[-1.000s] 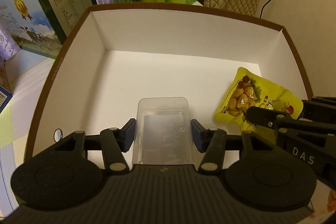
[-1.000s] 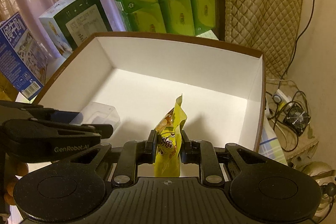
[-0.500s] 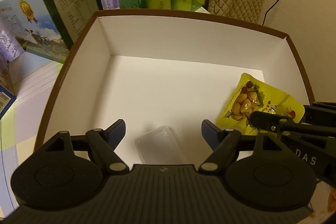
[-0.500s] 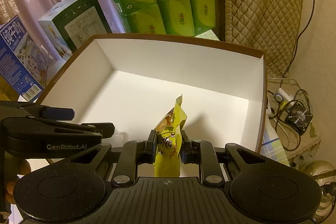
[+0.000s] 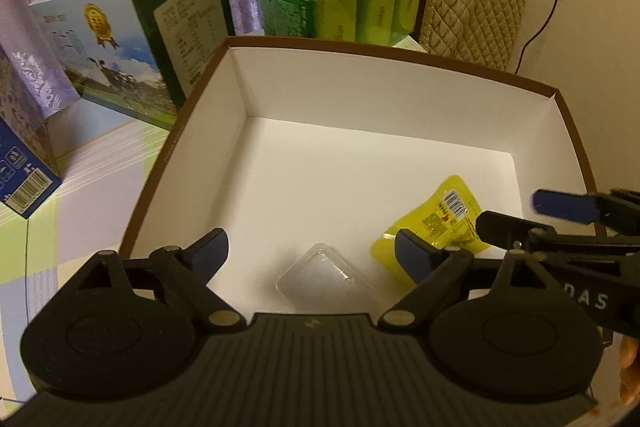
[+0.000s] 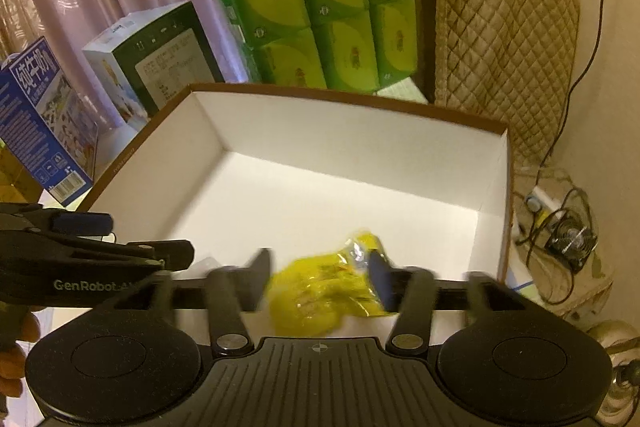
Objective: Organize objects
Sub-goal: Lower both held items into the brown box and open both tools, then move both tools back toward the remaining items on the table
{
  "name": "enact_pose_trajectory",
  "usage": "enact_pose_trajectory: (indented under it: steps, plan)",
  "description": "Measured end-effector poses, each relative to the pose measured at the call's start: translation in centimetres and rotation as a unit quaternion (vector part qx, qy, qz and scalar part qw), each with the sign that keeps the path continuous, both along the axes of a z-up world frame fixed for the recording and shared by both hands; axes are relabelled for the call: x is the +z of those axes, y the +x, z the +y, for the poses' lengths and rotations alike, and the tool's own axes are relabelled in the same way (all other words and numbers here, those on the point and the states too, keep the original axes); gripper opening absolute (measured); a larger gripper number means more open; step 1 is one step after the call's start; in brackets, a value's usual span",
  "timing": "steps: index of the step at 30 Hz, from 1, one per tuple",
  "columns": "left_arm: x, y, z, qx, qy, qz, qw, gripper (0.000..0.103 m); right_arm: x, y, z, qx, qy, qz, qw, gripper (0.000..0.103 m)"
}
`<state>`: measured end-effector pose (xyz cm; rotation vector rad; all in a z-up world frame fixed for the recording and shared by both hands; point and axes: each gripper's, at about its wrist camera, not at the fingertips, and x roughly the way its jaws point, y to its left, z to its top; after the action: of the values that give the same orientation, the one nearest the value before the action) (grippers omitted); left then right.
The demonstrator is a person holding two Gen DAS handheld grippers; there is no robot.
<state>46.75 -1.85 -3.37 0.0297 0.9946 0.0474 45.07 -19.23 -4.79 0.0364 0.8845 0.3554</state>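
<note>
Warm, dim indoor light tints both views yellowish. The white box (image 5: pixel 360 99) interior is the brightest area, softly shaded in its corners. Fisheye bending curves the edges, with dark corners. In the right wrist view, the right claw (image 6: pixel 320 275) and yellow packet (image 6: pixel 320 291) smear with motion blur.

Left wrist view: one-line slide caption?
Open left gripper above clear plastic case lying in white box, yellow snack pouch beside it.
</note>
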Motion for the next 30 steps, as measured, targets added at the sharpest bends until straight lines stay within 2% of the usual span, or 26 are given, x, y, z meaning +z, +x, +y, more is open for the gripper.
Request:
enact_pose_trajectory:
  steps: [8,15,30]
  plan:
    - [1.1,-1.5,0.3,0.012,0.002,-0.008,0.9999,0.092,0.7,-1.2,-0.6,0.003,-0.003,-0.007,1.000,0.069]
    - [2.5,-3.4,0.5,0.015,-0.008,-0.022,0.9996,0.093,2.1,-3.0,-1.2,-0.006,0.000,-0.019,1.000,0.070]
    - [6.4,-10.1,1.3,-0.011,-0.030,-0.049,0.9983,0.094,6.3,-10.9,-1.1,-0.045,0.001,-0.054,0.997,0.071]
